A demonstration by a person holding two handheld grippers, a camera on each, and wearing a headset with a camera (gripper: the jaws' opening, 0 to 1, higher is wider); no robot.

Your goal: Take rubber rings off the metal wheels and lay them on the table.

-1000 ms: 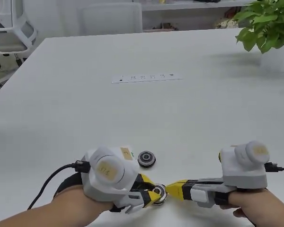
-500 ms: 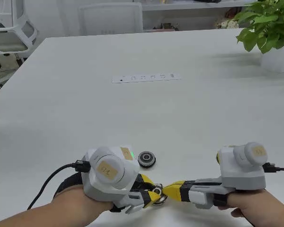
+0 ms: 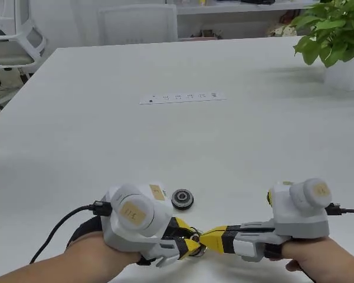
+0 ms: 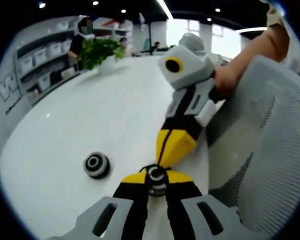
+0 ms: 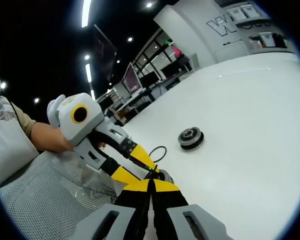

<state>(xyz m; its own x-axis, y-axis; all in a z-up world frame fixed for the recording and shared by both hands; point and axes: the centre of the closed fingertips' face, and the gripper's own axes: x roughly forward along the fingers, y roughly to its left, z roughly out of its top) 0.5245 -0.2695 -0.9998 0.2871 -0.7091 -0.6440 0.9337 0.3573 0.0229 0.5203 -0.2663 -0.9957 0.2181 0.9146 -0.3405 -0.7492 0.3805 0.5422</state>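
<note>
Currently your left gripper clamps the wheel steady so your right gripper, pinched shut at its edge, can pull.

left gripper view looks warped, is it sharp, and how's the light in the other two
Left gripper view: fisheye bends the table edge, and the wheel in the left tongs looks slightly soft, close to the lens. Right gripper view: ceiling lights glare against a dark ceiling. Head view: even, soft light, no hard shadow by the spare wheel.
</note>
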